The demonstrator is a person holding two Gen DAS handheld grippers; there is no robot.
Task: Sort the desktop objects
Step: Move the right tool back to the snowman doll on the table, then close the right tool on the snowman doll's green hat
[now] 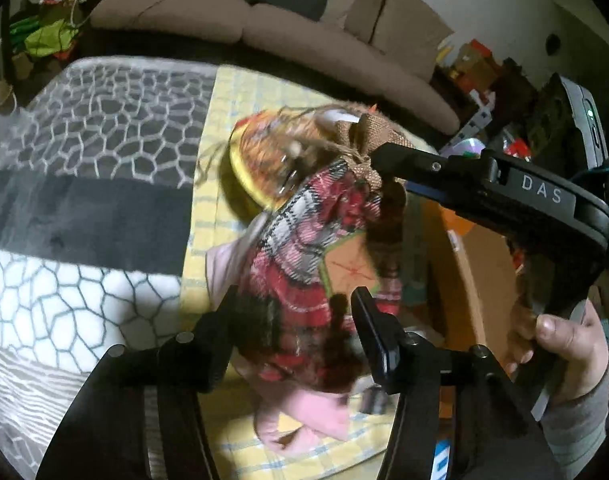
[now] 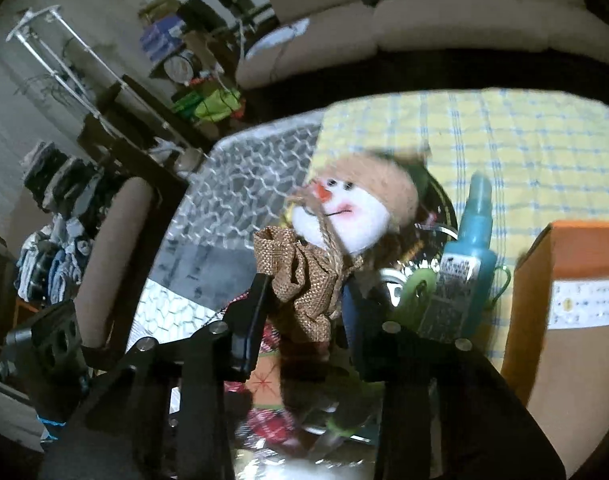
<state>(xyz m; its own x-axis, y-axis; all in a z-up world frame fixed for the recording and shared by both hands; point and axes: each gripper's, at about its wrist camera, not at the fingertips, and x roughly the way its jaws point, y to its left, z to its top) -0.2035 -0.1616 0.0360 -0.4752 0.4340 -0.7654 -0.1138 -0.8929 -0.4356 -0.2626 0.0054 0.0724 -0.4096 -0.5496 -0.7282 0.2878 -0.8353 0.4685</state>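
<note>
Now we have our snowman doll (image 2: 352, 216) stretched between both grippers. Our right gripper (image 2: 304, 312) is clenched on its brown cloth bow (image 2: 304, 280), in the middle of the right wrist view. Our left gripper (image 1: 292, 320) sits around its red checked body (image 1: 300, 248), low in the left wrist view, though we cannot tell if it squeezes yet. The doll runs long from bow to body, above the yellow cloth (image 1: 224, 216).
</note>
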